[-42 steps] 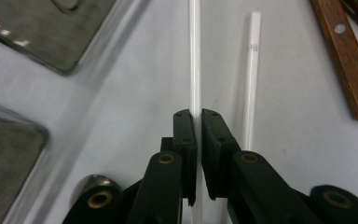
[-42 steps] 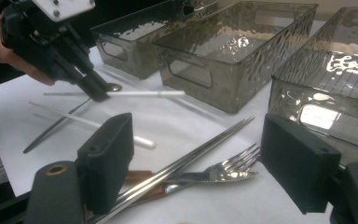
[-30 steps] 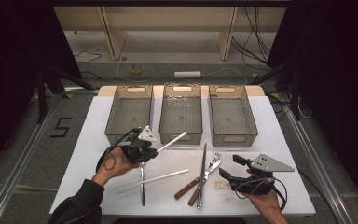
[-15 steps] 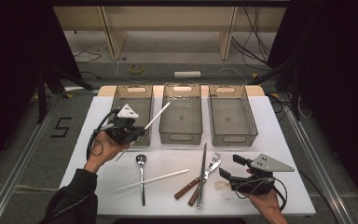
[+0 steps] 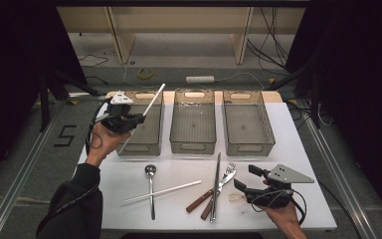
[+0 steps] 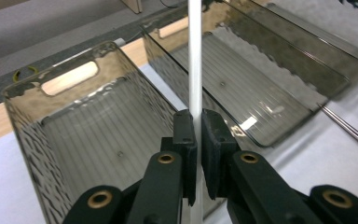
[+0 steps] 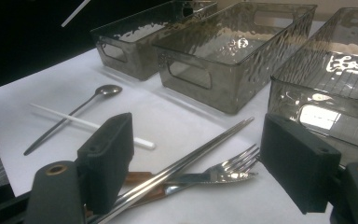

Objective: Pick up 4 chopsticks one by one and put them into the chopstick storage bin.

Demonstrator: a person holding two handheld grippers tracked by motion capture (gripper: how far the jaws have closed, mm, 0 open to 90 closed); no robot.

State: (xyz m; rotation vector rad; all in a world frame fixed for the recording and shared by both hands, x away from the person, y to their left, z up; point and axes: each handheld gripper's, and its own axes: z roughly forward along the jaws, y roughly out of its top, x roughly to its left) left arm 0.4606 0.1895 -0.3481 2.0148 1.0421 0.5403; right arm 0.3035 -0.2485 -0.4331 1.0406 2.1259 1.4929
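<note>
1. Jaws first, from the high view: our left gripper [image 5: 138,118] is clenched on a long white plastic chopstick [image 5: 149,108], which slants up over the leftmost of three smoked clear plastic bins [image 5: 151,144]. Our right gripper [image 5: 246,178] rests low near the table's front right with its jaws spread and nothing between them.

2. Same view, progress: all three bins look empty, so we judge the sorting barely begun. Left on the white table [image 5: 298,149] are a second white chopstick [image 5: 161,191], a steel spoon [image 5: 150,186], a metal chopstick [image 5: 215,186], and a wood-handled fork [image 5: 224,181] lying across another wood-handled piece.

3. Left gripper view: the black pads [image 6: 186,140] pinch the white stick [image 6: 195,60] near its middle. It runs straight up between the first bin [image 6: 70,116] and the next one [image 6: 242,84], so it is not yet released.

4. Right gripper view: the open jaws frame the fork [image 7: 223,172] and metal chopstick [image 7: 186,161], touching neither.

5. Pose: the left hand [image 5: 102,142] is raised, wrist bent toward the bins; the right hand [image 5: 283,216] sits low by the table edge.
</note>
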